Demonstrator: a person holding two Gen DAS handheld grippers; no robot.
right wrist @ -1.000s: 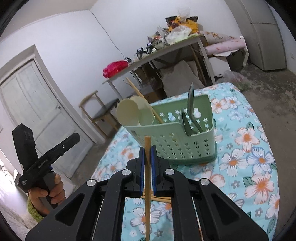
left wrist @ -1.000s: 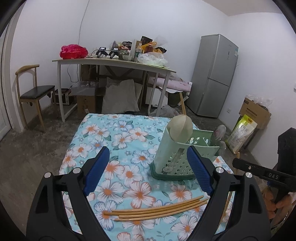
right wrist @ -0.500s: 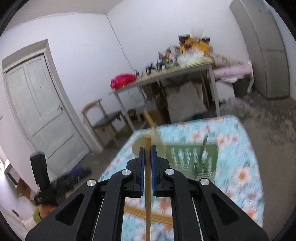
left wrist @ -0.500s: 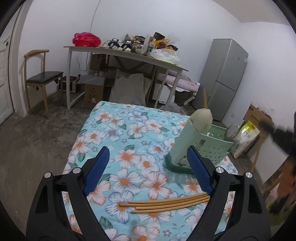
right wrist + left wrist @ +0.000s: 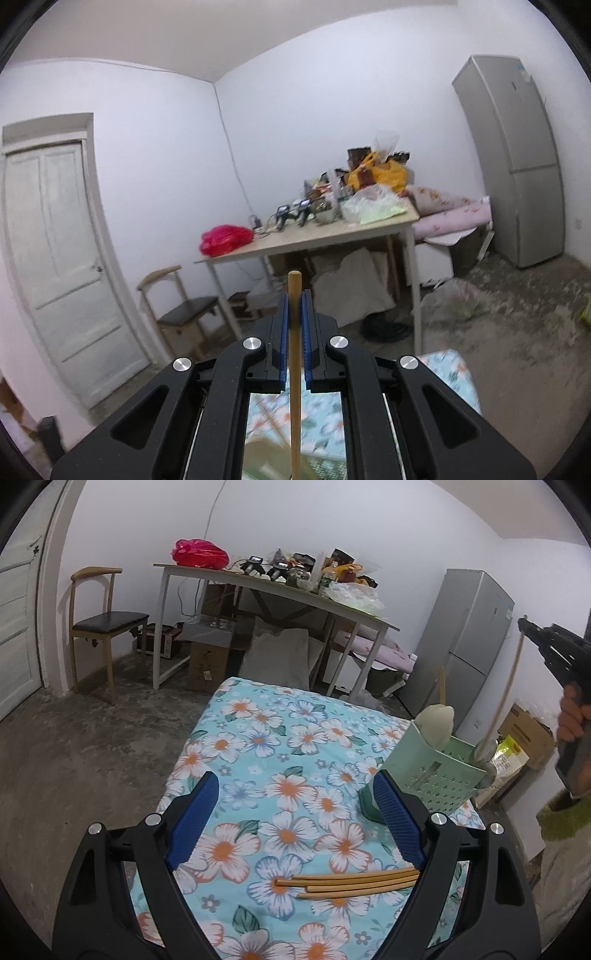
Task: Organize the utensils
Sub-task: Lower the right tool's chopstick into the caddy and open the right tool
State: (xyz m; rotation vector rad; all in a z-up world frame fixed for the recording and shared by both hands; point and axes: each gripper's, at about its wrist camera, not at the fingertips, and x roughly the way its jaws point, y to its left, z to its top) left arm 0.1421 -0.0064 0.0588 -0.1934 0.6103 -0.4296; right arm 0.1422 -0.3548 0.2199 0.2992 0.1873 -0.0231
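My left gripper [image 5: 295, 821] is open and empty over the floral tablecloth [image 5: 266, 746]. Three wooden chopsticks [image 5: 351, 883] lie side by side just in front of it, near its right finger. A green utensil caddy [image 5: 432, 775] with wooden spoons [image 5: 437, 723] stands at the right of the table. My right gripper [image 5: 294, 314] is shut on a single wooden chopstick [image 5: 294, 354]. In the left wrist view that chopstick [image 5: 508, 686] hangs nearly upright above the caddy's far end, with the right gripper [image 5: 554, 646] raised at the right edge.
A cluttered white table [image 5: 280, 587] stands behind, with a wooden chair [image 5: 103, 620] to its left and a grey fridge [image 5: 465, 642] to its right. Boxes and bags sit under that table. A white door [image 5: 62, 258] is at the left.
My right gripper has lifted and tilted upward with the chopstick, so the caddy has dropped out of its view. My left gripper has swung left, shifting the caddy to the right of its view.
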